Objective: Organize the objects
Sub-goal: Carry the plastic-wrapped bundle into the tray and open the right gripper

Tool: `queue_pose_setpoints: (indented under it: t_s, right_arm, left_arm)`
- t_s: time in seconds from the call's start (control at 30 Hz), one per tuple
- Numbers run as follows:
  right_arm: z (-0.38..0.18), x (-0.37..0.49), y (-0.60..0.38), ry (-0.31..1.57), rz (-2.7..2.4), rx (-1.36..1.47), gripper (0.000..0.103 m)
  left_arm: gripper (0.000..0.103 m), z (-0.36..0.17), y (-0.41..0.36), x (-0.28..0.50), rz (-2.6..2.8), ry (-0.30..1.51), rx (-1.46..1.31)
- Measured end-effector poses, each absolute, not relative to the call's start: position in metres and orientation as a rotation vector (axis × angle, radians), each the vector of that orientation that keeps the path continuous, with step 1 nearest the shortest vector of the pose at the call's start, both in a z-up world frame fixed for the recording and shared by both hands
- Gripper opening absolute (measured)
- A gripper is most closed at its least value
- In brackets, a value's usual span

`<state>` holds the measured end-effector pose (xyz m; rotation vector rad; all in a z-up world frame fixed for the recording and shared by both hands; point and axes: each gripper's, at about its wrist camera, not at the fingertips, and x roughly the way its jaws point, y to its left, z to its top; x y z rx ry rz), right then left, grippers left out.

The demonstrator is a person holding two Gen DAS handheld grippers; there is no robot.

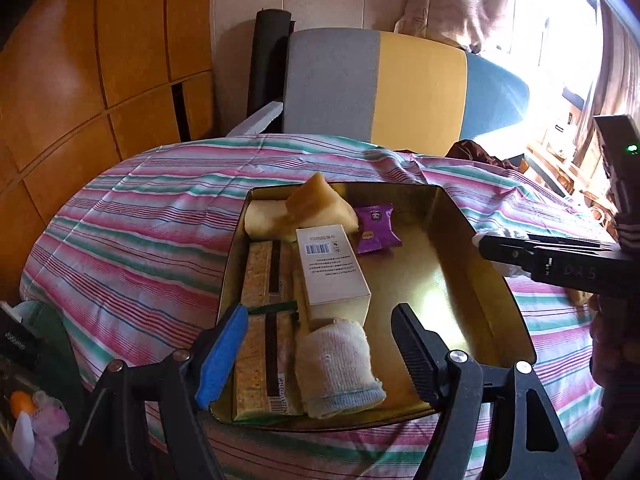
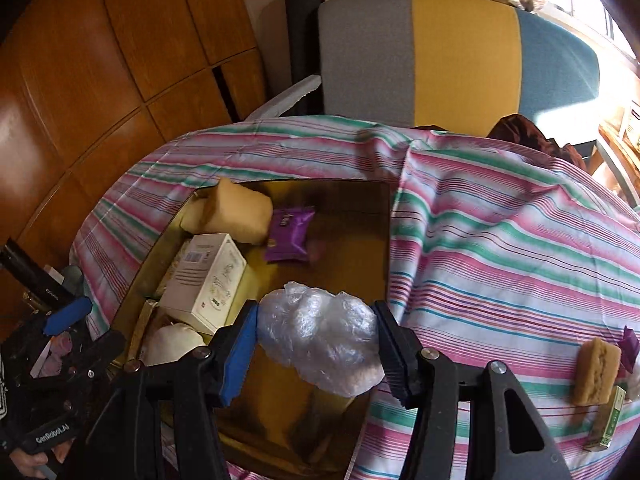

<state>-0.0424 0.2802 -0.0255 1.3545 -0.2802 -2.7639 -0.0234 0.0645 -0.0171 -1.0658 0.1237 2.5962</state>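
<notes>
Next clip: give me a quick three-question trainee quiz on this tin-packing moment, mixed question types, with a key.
1. True or false: the right gripper is shut on a crumpled clear plastic bag.
2. Which lies beside the purple snack packet in the gold tin? A) white carton B) green mug C) red ball
3. Fill in: between the fingers of the open left gripper, with neither touching it, lies a rolled white ____.

Key: 1 true; 2 A; 3 sock
</notes>
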Motion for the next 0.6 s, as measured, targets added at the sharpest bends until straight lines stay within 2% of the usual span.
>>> queue_pose_setpoints:
  t_s: [0.2, 0.43, 0.6]
  right_arm:
    - [-0.051, -0.086, 0.248, -0.244, -2.707, 1.461, 0.058]
    - [-0.07, -0.123, 0.239, -0.38, -2.647, 1.521, 0.064]
    - [-0.066, -0.119, 0.239, -0.397, -2.653, 1.494, 0.075]
  left_arm:
    - [0.075, -0.023, 0.042, -0.03, 2.622, 0.057, -1.103]
    - [0.075, -0.027, 0.021, -0.034, 2.656, 0.008, -1.132]
    - [0.075, -0.031, 0.022, -0.034, 2.653, 0.002, -1.146]
